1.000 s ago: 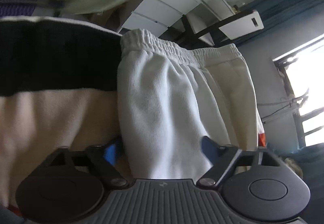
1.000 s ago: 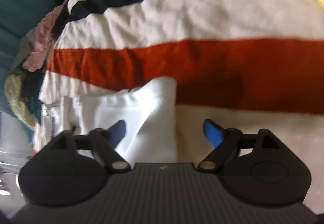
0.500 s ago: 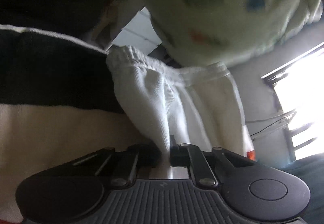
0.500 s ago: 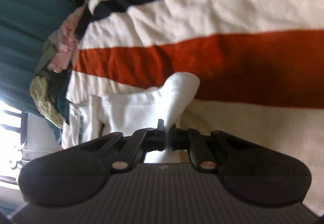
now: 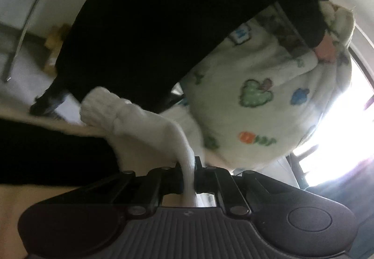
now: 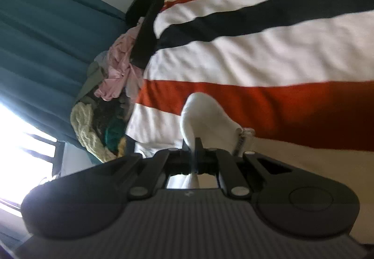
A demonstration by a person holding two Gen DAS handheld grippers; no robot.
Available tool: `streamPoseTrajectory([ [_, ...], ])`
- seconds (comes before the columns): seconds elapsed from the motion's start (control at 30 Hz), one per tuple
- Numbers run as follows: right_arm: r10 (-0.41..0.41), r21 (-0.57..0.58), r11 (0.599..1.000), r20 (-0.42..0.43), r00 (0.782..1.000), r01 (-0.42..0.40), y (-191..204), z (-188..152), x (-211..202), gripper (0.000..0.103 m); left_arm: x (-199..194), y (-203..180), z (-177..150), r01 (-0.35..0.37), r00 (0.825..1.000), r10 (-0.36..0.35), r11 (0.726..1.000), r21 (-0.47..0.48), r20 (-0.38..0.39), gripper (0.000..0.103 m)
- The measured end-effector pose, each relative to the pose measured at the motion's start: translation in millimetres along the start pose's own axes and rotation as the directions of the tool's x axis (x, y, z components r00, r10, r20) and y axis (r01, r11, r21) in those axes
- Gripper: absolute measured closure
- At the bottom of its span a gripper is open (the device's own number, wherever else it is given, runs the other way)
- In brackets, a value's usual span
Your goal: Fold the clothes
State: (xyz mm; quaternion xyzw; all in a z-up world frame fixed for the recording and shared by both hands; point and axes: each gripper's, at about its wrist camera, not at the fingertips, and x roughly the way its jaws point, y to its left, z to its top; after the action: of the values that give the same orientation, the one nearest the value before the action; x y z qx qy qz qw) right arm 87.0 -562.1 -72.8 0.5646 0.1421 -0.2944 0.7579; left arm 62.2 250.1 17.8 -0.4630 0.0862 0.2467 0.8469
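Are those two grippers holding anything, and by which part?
Both grip the white shorts: left gripper and right gripper each pinch a bunched fold of fabric; which edge is unclear.

No legible text on anything in view

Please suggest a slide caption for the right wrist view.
Right gripper shut on white shorts, lifting them above the striped blanket.
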Motion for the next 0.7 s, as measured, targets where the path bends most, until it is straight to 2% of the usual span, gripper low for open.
streamPoseTrajectory([
  [0.17, 0.005, -0.079, 0.997, 0.046, 0.999, -0.002, 75.7, -9.9, 70.1, 0.098, 70.1, -75.7, -8.6, -0.001, 0.999, -0.004, 0.994, 0.11, 0.046, 0.096],
  [0.33, -0.071, -0.167, 0.983, 0.063, 0.995, 0.08, 126.0, -31.7, 173.2, 0.098, 177.1, -136.1, -39.2, -0.069, 0.997, 0.062, 0.975, 0.211, 0.037, 0.095],
  [0.43, -0.141, -0.216, 0.965, 0.056, 0.988, 0.15, 139.0, -45.8, 235.3, 0.098, 242.8, -155.2, -64.6, -0.141, 0.99, 0.142, 0.951, 0.276, 0.019, 0.095],
  [0.53, -0.19, -0.264, 0.944, 0.05, 0.98, 0.197, 138.1, -60.5, 279.2, 0.097, 298.1, -162.0, -85.6, -0.212, 0.971, 0.235, 0.919, 0.333, -0.032, 0.094],
  [0.63, -0.21, -0.316, 0.923, 0.069, 0.975, 0.221, 132.3, -72.6, 295.3, 0.097, 323.7, -163.4, -93.4, -0.243, 0.957, 0.284, 0.896, 0.371, -0.059, 0.09],
  [0.7, -0.203, -0.336, 0.917, 0.072, 0.976, 0.216, 132.3, -74.6, 293.4, 0.096, 337.5, -169.0, -95.0, -0.242, 0.955, 0.287, 0.897, 0.371, -0.071, 0.086],
])
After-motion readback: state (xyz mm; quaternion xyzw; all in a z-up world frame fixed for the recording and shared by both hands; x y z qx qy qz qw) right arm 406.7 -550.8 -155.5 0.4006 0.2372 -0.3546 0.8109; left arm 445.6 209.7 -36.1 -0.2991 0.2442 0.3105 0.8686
